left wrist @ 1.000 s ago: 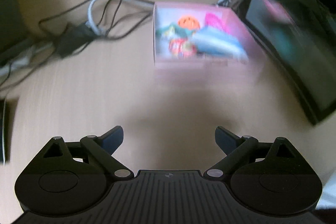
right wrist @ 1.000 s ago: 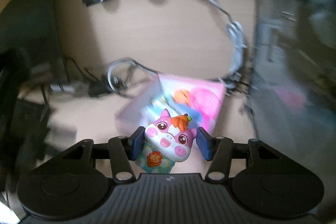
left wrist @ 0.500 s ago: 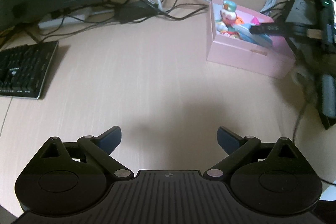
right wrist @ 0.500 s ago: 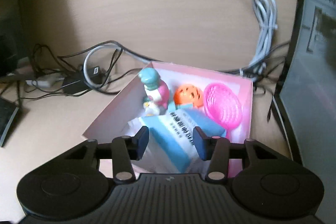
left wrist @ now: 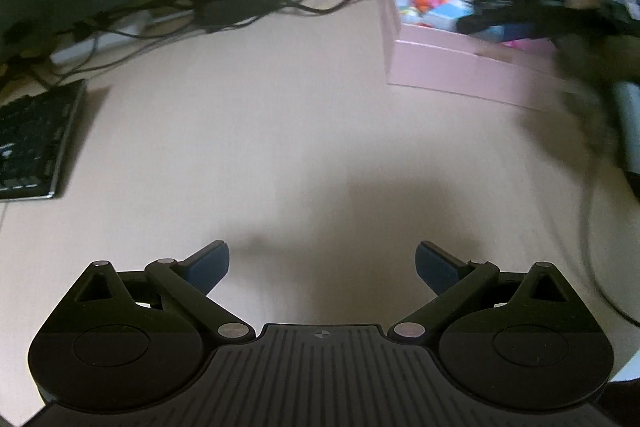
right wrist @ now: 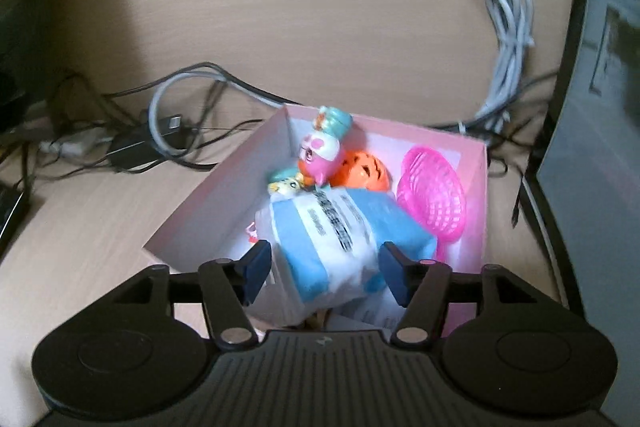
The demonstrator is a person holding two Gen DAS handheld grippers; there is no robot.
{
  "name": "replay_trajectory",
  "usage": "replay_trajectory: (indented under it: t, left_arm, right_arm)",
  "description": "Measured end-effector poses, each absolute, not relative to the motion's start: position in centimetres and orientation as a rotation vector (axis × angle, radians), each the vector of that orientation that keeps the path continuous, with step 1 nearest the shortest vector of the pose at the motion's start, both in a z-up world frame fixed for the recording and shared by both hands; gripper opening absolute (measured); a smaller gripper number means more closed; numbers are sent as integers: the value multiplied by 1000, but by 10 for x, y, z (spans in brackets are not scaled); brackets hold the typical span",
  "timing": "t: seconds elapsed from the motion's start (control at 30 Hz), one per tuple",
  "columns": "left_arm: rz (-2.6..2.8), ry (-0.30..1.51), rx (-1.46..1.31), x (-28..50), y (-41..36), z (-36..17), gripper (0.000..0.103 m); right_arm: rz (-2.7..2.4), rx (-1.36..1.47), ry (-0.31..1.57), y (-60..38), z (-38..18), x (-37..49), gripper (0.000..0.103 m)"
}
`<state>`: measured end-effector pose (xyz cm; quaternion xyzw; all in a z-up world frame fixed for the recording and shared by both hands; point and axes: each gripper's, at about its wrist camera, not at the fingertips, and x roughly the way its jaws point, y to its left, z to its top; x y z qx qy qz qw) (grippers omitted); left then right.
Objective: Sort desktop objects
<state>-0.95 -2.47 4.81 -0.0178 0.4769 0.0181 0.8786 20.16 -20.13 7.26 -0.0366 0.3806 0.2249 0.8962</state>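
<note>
A pink box (right wrist: 216, 199) sits on the desk and holds a blue-and-white packet (right wrist: 336, 231), a pink cartoon figure (right wrist: 320, 151), an orange ball (right wrist: 364, 171) and a pink mesh scoop (right wrist: 434, 195). My right gripper (right wrist: 324, 273) is open and empty, low over the box's near side, its fingertips either side of the packet. My left gripper (left wrist: 322, 261) is open and empty above bare desk. In the left wrist view the box (left wrist: 452, 63) is at the far right, with the right gripper (left wrist: 504, 19) blurred over it.
A tangle of cables and a power adapter (left wrist: 236, 7) lies behind the box. A black keyboard (left wrist: 32, 143) is at the left edge. A dark monitor (right wrist: 592, 115) stands right of the box, with a coiled white cable (right wrist: 508, 27) behind.
The right gripper let go of the pink cartoon figure, which now lies in the box; its jaws have opened wider. The left gripper pulled back and left, away from the box.
</note>
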Motion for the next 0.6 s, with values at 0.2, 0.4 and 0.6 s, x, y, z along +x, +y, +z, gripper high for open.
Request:
replay_trajectory:
  t: [0.2,0.4,0.6]
  left_arm:
    - [14,977,-55,-19,-22,48,102]
    - [35,912,-81,-22,-11,35,103]
    - [-2,874,-30,-9,-21,15,103]
  right_arm:
    - [518,-74,779,-177,72,196,60]
    - [574,-127,642,-209,105,134,76]
    - [555,-58,715,-251,80,77,103]
